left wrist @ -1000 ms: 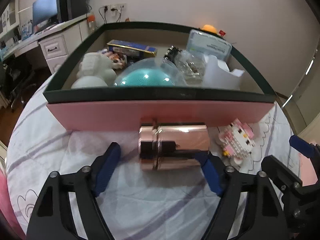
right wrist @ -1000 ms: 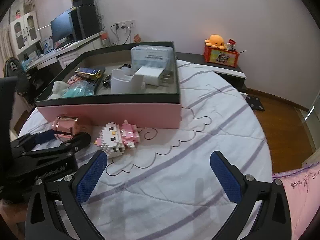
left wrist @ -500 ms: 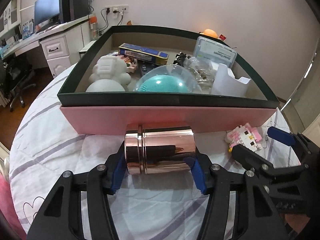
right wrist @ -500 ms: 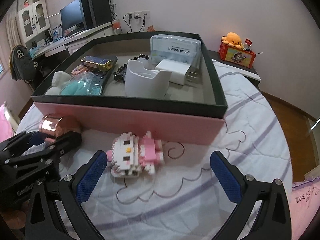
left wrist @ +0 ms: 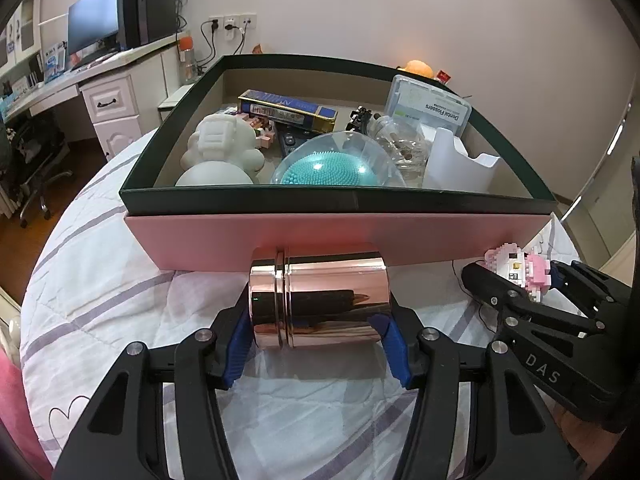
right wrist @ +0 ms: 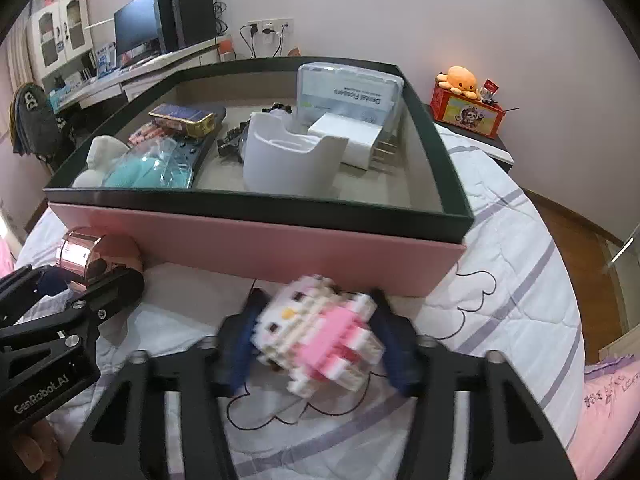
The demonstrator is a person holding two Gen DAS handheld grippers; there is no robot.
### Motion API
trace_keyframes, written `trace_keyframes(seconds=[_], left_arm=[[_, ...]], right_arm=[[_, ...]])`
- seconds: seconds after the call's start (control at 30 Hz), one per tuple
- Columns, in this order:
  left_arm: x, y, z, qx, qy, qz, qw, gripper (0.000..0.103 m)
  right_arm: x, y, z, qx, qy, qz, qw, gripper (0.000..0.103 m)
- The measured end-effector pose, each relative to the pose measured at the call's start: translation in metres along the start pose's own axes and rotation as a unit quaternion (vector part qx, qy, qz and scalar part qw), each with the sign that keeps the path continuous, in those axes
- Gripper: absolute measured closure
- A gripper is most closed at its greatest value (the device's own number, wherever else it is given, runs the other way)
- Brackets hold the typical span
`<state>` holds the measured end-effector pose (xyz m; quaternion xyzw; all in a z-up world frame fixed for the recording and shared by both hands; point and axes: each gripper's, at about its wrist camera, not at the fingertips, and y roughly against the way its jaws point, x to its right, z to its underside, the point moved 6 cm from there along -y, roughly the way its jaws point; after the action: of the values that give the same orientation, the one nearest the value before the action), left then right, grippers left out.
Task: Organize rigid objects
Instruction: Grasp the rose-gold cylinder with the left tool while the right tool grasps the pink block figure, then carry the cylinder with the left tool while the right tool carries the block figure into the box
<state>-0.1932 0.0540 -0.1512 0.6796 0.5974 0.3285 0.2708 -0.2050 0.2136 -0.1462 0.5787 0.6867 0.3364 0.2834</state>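
My left gripper [left wrist: 318,340] is shut on a shiny rose-gold cylinder [left wrist: 320,296], held sideways just in front of the pink box [left wrist: 208,236]. The cylinder also shows in the right wrist view [right wrist: 86,256]. My right gripper [right wrist: 316,344] is shut on a pink and white brick-built cat figure [right wrist: 320,336] in front of the box's pink wall [right wrist: 280,248]. The figure also shows in the left wrist view [left wrist: 516,264]. The box has a dark green rim [left wrist: 280,196] and holds several objects.
In the box lie a white plush figure [left wrist: 218,152], a teal brush under a clear dome [left wrist: 332,164], a blue tin [left wrist: 286,110], a white holder [right wrist: 288,164] and a dental flosser case [right wrist: 348,94]. A desk with monitor [left wrist: 96,28] stands at the left.
My left gripper has closed on the rose-gold cylinder and lifted it slightly. My right gripper has moved up to the brick cat figure and closed on it.
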Motion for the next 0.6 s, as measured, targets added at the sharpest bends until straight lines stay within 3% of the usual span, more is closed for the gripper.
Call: trace_keyframes(seconds=[0.6], left_arm=[[-0.001,0.054,0.004,0.029,-0.014,0.008,0.9994,0.048]], right_arm=[[-0.013,0.052,0.004,0.027,-0.018,-0.021,0.999,0.053]])
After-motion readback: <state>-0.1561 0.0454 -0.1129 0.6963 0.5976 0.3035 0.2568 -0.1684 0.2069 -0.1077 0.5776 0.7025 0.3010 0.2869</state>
